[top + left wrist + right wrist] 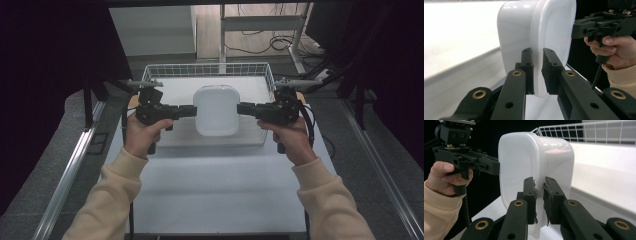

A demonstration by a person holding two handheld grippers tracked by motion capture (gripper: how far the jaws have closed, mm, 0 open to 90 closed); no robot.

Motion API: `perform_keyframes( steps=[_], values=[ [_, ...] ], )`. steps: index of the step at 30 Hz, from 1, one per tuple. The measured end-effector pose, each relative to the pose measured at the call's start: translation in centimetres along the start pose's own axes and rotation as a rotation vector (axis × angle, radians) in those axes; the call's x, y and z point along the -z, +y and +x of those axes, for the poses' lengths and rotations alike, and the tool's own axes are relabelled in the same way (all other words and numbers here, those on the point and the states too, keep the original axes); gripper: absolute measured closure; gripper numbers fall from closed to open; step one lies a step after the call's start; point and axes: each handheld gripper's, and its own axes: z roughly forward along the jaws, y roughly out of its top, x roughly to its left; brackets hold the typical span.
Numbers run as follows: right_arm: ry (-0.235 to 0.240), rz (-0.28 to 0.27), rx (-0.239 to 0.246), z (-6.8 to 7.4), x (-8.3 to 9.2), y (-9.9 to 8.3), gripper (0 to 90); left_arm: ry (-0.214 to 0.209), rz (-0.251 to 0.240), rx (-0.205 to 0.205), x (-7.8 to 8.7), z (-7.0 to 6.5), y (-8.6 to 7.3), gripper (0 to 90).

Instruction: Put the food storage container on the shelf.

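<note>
The jaws of the left gripper (pixel 537 72) pinch one rim edge of a white plastic container (pixel 216 110), and the jaws of the right gripper (pixel 539 200) pinch the opposite edge. The container sits between both grippers above a wire basket (pixel 207 70) on the white tabletop (pixel 215 190).

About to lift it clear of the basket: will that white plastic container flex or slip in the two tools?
The white rounded plastic container is probably light. The left tool and right tool each pinch only its thin rim, which may flex. Its glossy surface looks slippery, so it could pivot between the pinch points.
</note>
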Motion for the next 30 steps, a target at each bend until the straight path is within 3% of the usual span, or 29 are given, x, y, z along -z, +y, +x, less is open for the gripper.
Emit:
perform_keyframes(
  steps=[19,26,30],
  values=[
    [0.018,0.015,-0.043,-2.4,-2.0,5.2,80.2,0.005,0.011,0.032,0.0,2.8,5.1,80.7],
    [0.023,0.012,-0.056,-3.0,-2.4,5.9,80.2,0.004,0.010,0.040,-0.2,3.3,5.8,80.8],
    [0.013,0.034,-0.082,-3.9,-2.9,6.4,80.2,-0.008,0.029,0.072,-1.1,4.6,6.3,80.7]
  ],
)
